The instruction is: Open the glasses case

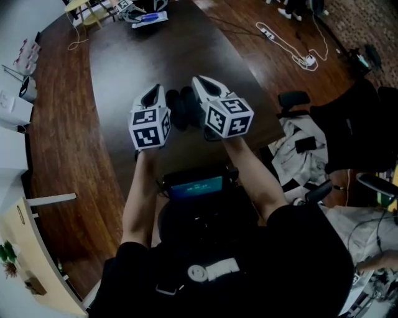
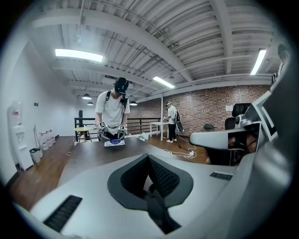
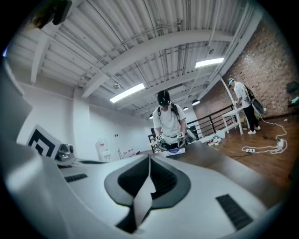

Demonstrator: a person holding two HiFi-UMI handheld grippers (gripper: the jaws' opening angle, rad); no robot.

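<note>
Glasses case (image 1: 181, 109): apparently the dark shape on the dark table (image 1: 143, 56) between both grippers, outline indistinct. Left gripper (image 2: 149, 172) and right gripper (image 3: 149, 172): jaws pressed together, empty. Cubes (image 1: 150, 128) carry square black-white markers.

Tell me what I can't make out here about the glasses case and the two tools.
Dark rounded glasses case: head view only, dark on the dark table, partly covered by the left tool and right tool; open or shut unclear.
Both gripper views look over the table; the case is out of frame.
Blue-and-white item at the far table end: too small to identify.
</note>
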